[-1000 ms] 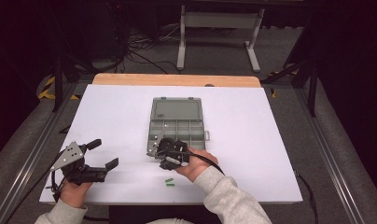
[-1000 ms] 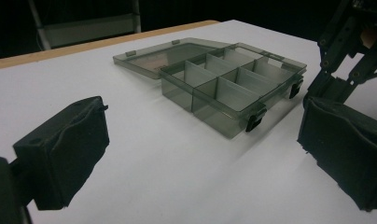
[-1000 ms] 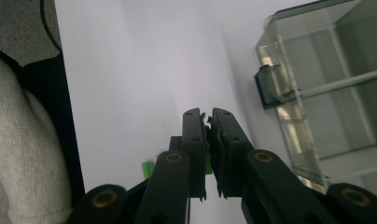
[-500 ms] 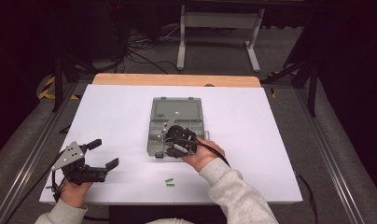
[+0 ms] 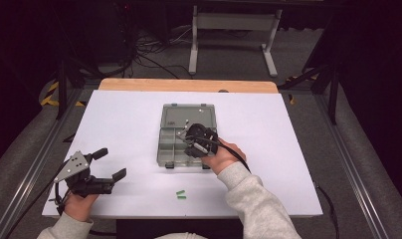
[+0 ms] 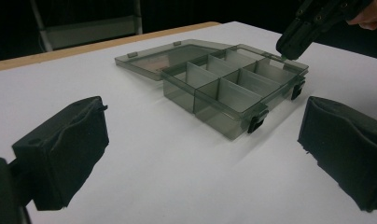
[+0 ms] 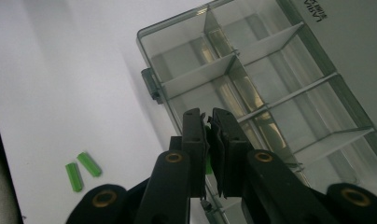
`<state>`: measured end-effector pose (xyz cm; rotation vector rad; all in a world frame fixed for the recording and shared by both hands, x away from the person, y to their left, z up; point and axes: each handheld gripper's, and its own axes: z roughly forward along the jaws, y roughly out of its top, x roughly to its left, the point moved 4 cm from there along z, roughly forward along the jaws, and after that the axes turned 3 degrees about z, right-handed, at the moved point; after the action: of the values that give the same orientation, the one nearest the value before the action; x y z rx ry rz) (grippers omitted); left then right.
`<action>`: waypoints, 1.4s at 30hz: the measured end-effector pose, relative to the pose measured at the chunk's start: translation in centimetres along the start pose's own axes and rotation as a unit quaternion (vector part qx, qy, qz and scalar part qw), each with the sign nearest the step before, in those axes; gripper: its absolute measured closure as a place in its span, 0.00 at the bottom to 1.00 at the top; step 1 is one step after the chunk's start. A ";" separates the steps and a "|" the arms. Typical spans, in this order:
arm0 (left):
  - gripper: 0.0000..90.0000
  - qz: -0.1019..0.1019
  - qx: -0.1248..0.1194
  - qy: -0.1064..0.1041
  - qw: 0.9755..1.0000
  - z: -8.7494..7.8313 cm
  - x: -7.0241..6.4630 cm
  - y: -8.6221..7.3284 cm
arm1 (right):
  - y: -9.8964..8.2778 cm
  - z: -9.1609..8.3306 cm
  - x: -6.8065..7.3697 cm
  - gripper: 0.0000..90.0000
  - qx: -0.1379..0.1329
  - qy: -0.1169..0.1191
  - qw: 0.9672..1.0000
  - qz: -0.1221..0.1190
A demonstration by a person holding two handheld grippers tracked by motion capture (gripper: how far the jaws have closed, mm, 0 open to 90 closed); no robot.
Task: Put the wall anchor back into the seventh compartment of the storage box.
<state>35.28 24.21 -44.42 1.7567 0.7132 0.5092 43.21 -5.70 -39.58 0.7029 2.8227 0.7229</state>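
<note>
R gripper [image 7: 208, 122] pinching green piece [image 7: 208, 163], over box [image 7: 289, 88]

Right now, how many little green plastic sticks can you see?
3. Two small green plastic sticks lie side by side on the white table near its front edge. A third green piece is pinched in the right gripper over the grey compartment box, mostly hidden.

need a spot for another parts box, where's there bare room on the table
Bare: the white sheet right of the open organizer box, out to the table edge, and the wide strip between the box's left side and the left gripper. Crowded: the near edge, with two green pieces, and over the box, where the right gripper works.
</note>
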 end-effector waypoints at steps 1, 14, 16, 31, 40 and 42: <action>0.02 -0.001 0.000 0.000 1.000 0.0 0.0 0.0 | 0.0 0.0 -0.1 0.93 -0.002 -0.002 1.000 0.002; 0.01 -0.003 -0.011 0.003 1.000 0.0 0.1 -0.1 | -0.4 0.0 -2.2 0.93 -0.012 -0.021 0.999 0.031; 0.01 -0.003 -0.014 0.005 1.000 0.0 0.1 -0.1 | -0.5 0.2 -2.3 0.93 -0.012 -0.025 0.999 0.031; 0.01 -0.001 -0.014 0.005 1.000 0.0 0.1 -0.1 | -0.9 1.2 -3.6 0.93 -0.013 -0.046 0.998 0.049; 0.01 0.000 -0.013 0.005 1.000 0.0 0.1 -0.1 | -1.3 2.1 -3.5 0.93 -0.006 -0.040 0.998 0.052; 0.01 -0.002 -0.012 0.004 1.000 0.0 0.1 -0.1 | -1.4 2.4 -3.5 0.93 -0.004 -0.037 0.998 0.053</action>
<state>35.32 24.28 -44.52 1.7314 0.7136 0.5215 46.30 -7.47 -42.33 0.8647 2.7320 0.7094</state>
